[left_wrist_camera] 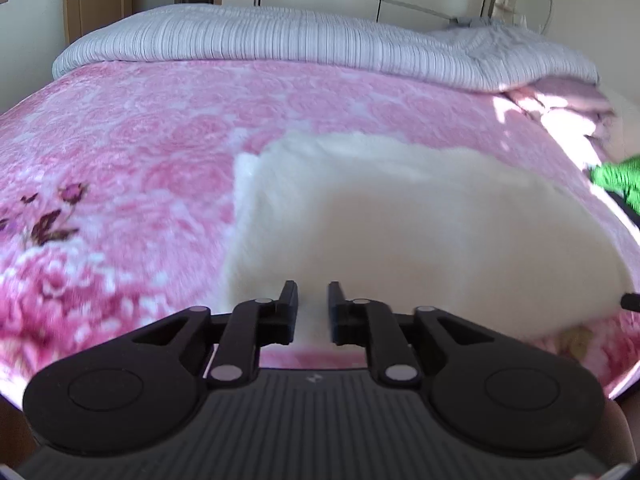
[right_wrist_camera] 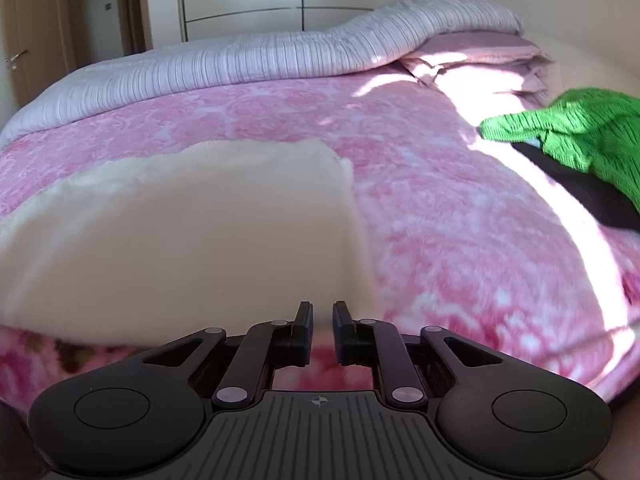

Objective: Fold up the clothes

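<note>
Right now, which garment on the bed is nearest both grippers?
The white fleece garment, folded flat just ahead of them; the green knit lies crumpled far right.

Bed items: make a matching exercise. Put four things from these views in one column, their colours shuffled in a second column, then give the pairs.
Things:
1. fluffy folded garment
2. knitted sweater
3. floral blanket
4. ribbed quilt

Colours:
A. pale lilac-grey
B. cream white
C. pink
D. bright green

Pairs: 1-B, 2-D, 3-C, 4-A
</note>
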Available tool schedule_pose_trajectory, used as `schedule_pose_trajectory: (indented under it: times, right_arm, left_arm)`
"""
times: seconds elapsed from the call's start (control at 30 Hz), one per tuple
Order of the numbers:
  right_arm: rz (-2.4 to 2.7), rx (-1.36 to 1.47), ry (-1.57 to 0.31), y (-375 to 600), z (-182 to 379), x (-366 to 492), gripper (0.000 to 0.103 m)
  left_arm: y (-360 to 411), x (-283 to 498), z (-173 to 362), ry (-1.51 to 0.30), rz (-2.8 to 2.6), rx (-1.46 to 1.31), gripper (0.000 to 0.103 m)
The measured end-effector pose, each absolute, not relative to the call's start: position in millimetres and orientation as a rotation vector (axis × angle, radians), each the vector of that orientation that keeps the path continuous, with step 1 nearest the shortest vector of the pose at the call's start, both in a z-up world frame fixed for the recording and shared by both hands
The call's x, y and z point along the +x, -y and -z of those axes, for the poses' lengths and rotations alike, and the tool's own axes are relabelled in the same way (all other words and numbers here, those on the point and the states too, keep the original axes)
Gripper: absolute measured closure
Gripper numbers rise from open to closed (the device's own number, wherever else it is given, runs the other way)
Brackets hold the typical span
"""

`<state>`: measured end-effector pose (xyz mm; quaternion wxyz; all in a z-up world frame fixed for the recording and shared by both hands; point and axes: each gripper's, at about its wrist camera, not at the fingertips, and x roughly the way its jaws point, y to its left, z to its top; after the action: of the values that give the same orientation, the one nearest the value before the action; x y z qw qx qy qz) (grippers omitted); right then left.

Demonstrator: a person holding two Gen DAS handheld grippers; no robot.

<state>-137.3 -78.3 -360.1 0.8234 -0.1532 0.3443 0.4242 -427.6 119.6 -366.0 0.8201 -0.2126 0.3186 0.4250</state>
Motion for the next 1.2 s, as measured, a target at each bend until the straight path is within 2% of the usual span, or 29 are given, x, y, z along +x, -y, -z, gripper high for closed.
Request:
schedule_pose_trajectory:
  times: [0.03, 0.1, 0.17, 0.5, 1.2]
  right_arm:
    - [-0.909, -0.317, -0.752, 79, 359, -142, 0.071]
    - [-0.923, -0.301, -0.78, 79, 358, -152, 0.047]
    - [-0.93, -0.293, -0.803, 79, 358, -161, 0.043]
    - [-0.922, -0.278, -0.864, 85, 359, -188, 0.041]
    - [-0.944, -0.328, -0.838, 86, 356, -219, 0.04]
  left_arm:
    - [-113, -425, 365, -0.695, -0.907, -0.45, 0.082]
    - [-101, -421, 368, -0.725, -0.911, -0.448, 0.075]
    - [-92, -417, 370, -0.751, -0.914, -0.448, 0.075]
    - [-58, -407, 368, -0.816, -0.957, -0.381, 0.066]
    - [-28, -409, 364, -0.816, -0.945, -0.328, 0.064]
